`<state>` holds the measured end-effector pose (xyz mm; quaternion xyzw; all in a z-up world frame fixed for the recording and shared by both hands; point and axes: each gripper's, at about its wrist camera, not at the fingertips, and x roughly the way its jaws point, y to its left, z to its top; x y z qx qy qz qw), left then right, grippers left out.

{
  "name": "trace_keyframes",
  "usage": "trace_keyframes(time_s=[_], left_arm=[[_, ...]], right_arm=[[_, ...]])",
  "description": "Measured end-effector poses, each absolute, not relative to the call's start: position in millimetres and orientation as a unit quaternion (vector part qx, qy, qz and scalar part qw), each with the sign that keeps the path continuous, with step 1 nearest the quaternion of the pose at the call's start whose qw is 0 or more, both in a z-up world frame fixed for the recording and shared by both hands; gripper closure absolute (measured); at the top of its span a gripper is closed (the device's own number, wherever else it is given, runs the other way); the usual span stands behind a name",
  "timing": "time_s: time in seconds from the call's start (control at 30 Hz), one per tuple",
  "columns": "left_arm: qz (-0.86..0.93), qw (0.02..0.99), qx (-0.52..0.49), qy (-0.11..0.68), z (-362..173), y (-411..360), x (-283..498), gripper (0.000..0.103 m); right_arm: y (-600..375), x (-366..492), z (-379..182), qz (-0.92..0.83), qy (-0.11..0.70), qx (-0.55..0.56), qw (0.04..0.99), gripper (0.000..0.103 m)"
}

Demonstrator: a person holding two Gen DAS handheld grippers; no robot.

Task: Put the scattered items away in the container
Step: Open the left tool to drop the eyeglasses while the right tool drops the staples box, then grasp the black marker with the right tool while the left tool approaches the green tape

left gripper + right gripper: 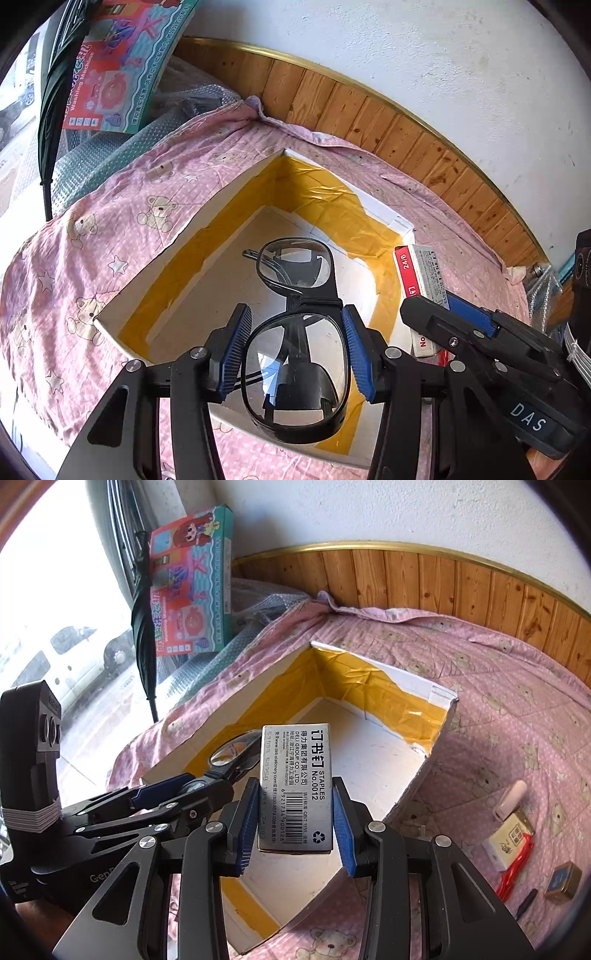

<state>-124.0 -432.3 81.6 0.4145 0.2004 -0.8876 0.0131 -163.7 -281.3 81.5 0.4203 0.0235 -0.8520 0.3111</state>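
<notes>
Above the open box (155, 280) on the pink bedsheet (110, 206), the left gripper (297, 354) pinches a pair of glasses (295, 332), while the right gripper (295, 823) pinches a staple box (295, 786).

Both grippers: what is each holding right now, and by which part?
Left gripper grips the black-framed clear-lens glasses across one lens rim. Right gripper clamps the silver cardboard staples box by its long sides, near its lower end.
</notes>
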Motion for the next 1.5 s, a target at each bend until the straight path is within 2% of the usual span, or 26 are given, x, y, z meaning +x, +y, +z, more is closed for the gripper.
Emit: trace_keyframes(time_s=[0.17,0.47,0.67,1.1,1.5], left_arm=[[-0.884,0.026,0.422,0.197,71,-439,-133,0.051],[-0.874,0.033,0.443,0.199,53,-444,-142,0.05],[-0.875,0.033,0.438,0.202,61,-444,-138,0.05],[-0.883,0.029,0.422,0.204,79,-436,-116,0.05],[-0.902,-0.028,0.409,0.138,102,-373,-89,0.05]], right_arm=[[-289,-176,71,-0.849,0.031,0.426,0.312,0.062],[-276,-182,62,-0.849,-0.001,0.434,0.303,0.061],[-275,-180,67,-0.849,-0.011,0.429,0.309,0.058],[-254,-147,73,-0.846,-0.049,0.421,0.323,0.059],[-190,-107,69,-0.856,-0.106,0.415,0.291,0.059]])
